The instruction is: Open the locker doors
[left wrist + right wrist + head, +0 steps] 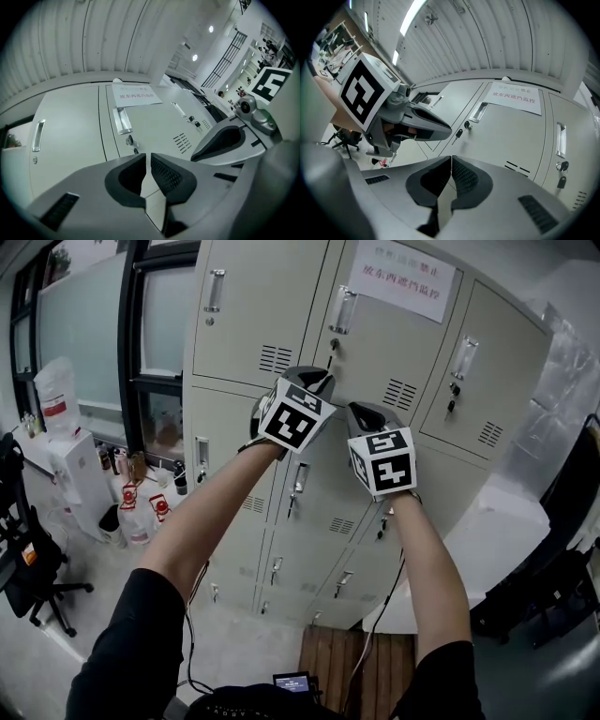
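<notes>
A bank of beige metal lockers (281, 296) fills the head view, and every door I can see is closed. Both grippers are raised side by side before the top middle door, which bears a paper notice (403, 279), a recessed handle (342, 310) and a key (333, 345). My left gripper (317, 381) is shut and holds nothing; its view looks up at that handle (122, 121) and the keyhole (130, 139). The right gripper (364, 412) is also shut and empty. In the right gripper view, the handle (479, 111) and key (459, 132) lie ahead. Neither gripper touches the door.
A black office chair (33, 568) stands at the lower left. White bags and red-labelled bottles (141, 507) sit beneath a window (155, 334). A wooden board (356, 662) lies on the floor by my feet. A white surface (497, 531) and plastic sheeting (572, 381) lie to the right.
</notes>
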Demonstrator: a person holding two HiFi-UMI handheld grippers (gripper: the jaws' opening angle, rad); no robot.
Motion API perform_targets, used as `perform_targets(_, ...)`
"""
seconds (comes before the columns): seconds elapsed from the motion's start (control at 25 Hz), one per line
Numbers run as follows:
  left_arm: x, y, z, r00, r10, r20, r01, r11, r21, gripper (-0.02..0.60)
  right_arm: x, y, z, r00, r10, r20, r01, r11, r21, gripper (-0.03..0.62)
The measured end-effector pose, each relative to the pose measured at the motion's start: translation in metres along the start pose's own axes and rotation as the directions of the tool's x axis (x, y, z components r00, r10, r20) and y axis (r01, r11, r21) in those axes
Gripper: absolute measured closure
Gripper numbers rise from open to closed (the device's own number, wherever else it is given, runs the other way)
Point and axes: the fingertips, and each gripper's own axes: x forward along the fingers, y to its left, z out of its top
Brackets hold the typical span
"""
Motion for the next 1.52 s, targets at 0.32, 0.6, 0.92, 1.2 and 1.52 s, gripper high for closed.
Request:
perform_targets(0.32, 0.029, 0.03, 0.028, 0.997, 0.074, 0.03, -0.072, 0.996, -0.042, 0.454, 0.013, -0.028, 0.024, 0.999, -0.033, 0.042, 0.033, 0.999, -0.003, 0.562)
perform_targets(0.6, 0.047, 0.051, 0.033, 0.994, 0.102, 0.029, -0.099, 0.991, -0.093, 0.456, 0.025, -0.04, 0.032, 0.998, -0.033, 0.059, 0.031, 0.999, 0.032, 0.562)
perform_targets(0.92, 0.054, 0.048, 0.036, 0.996, 0.08, 0.048, -0.078, 0.995, -0.055, 0.513, 0.031, -0.042, 0.03, 0.998, -0.036, 0.06, 0.034, 0.999, 0.035, 0.562)
perform_targets(1.2, 0.057, 0.046, 0.035, 0.998, 0.064, 0.028, -0.064, 0.998, -0.008, 0.537, 0.03, -0.043, 0.029, 0.998, -0.041, 0.057, 0.039, 0.999, 0.035, 0.562)
perform_targets(1.52, 0.058, 0.04, 0.03, 0.997, 0.016, -0.075, 0.01, 0.943, 0.332, 0.538, 0.026, -0.052, 0.028, 0.998, -0.06, 0.032, 0.06, 0.998, -0.01, 0.562)
